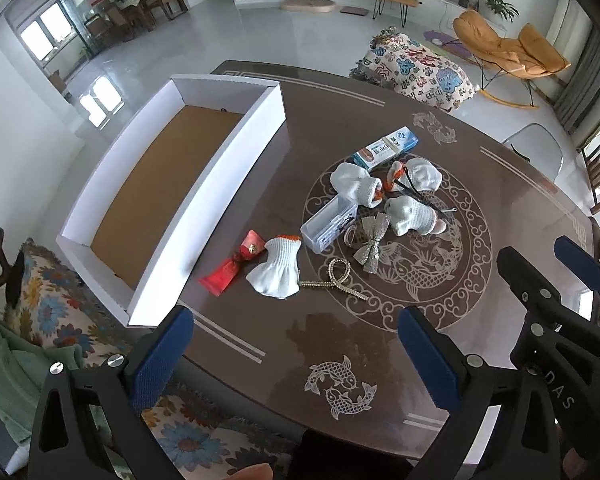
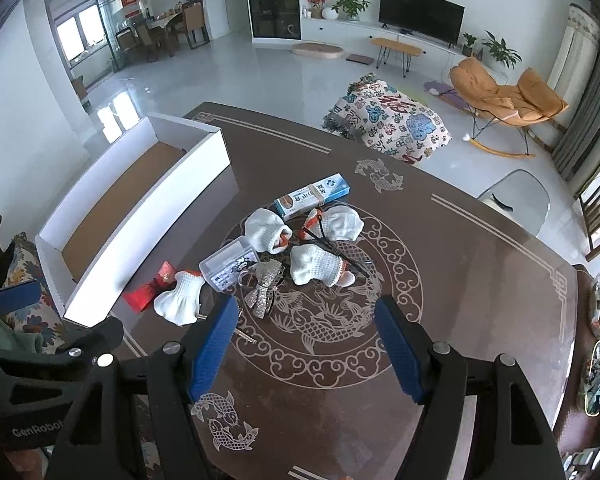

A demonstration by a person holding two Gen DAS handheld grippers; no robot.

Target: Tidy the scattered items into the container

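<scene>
In the left wrist view we hold the left gripper above the near edge of the brown table. Its blue fingers stand wide apart and there is nothing between them. The white box with a brown cardboard floor lies on the table, and we take it as our landmark. Just beside its near long wall lie a red packet and a white glove, which touch each other. A gold chain starts at the glove. Farther from the box are a clear plastic case, a silver bow, three more white gloves and a blue and white carton. The right gripper shows at the picture's right edge, well apart from the box.

In the right wrist view the right gripper hangs over the fish pattern of the table, also wide open and empty. The white box is at the left, and the red packet and the glove lie near its long wall. The silver bow lies farther from it, just beyond our left finger.
</scene>
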